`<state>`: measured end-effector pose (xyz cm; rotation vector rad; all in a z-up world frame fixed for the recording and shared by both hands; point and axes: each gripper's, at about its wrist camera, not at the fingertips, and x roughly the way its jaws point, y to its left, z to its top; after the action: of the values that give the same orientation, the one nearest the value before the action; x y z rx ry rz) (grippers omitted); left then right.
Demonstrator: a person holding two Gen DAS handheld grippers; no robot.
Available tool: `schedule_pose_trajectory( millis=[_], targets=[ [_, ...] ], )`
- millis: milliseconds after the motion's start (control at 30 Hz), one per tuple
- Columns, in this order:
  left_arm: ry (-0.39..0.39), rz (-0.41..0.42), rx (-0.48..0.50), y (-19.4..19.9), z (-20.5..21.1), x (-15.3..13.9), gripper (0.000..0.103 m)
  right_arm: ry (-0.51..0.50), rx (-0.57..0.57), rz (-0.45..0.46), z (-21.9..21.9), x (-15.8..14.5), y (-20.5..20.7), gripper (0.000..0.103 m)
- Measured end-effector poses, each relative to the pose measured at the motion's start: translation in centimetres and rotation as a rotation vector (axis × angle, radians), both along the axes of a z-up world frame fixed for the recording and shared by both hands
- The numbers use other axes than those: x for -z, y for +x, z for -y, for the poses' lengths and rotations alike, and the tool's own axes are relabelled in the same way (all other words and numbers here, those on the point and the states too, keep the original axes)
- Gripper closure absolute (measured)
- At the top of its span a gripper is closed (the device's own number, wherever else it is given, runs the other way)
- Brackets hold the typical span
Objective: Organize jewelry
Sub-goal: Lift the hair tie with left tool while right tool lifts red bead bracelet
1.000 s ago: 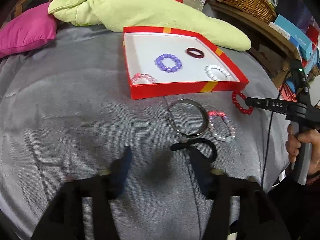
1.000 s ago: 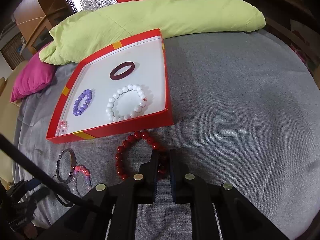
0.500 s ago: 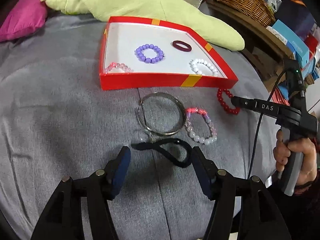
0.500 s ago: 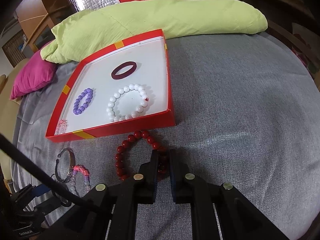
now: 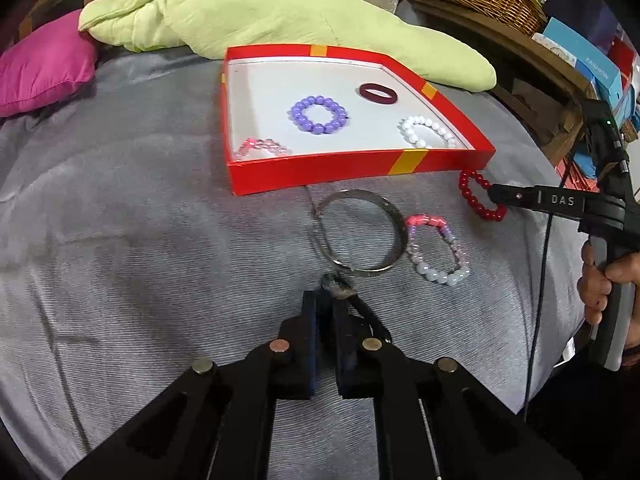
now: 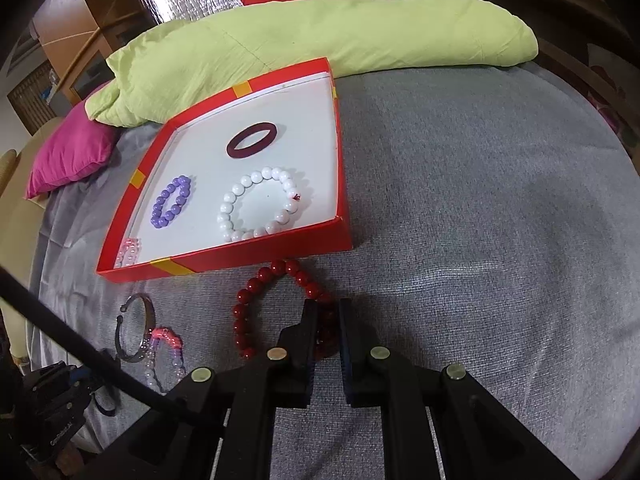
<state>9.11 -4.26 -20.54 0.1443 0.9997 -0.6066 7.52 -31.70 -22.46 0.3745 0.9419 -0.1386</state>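
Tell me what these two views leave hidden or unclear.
- Pink beaded bracelet: both views, partly behind the red box front wall.
- Black cord: left wrist view, mostly covered by the shut left tool.
- Red bead bracelet: right wrist view, near side hidden by the right tool.

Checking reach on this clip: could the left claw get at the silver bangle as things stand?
Probably not yet: the left claw sits just short of the silver bangle with nothing between them, but it is shut on the black cord.
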Motion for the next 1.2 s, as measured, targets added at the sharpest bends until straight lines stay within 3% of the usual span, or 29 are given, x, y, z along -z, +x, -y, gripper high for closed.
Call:
schedule_pose_trajectory(
  millis=[533, 833, 1200],
  targets=[
    [-0.057, 0.067, -0.050, 0.7, -1.6, -1.9, 0.096, 0.138, -0.085, 0.119, -1.0, -2.4, -0.8, 0.092],
    [-0.086, 0.151, -0.057, 0.7, -0.2, -3.5, 0.096, 0.206, -0.101, 0.228, -0.4, -4.3, -1.9, 0.092],
    [-0.091, 0.194, -0.041, 0.8, 2.5, -4.5, 0.096, 0.242, -0.127, 0.369, -0.9, -6.8, -3.0, 0.092]
  ],
)
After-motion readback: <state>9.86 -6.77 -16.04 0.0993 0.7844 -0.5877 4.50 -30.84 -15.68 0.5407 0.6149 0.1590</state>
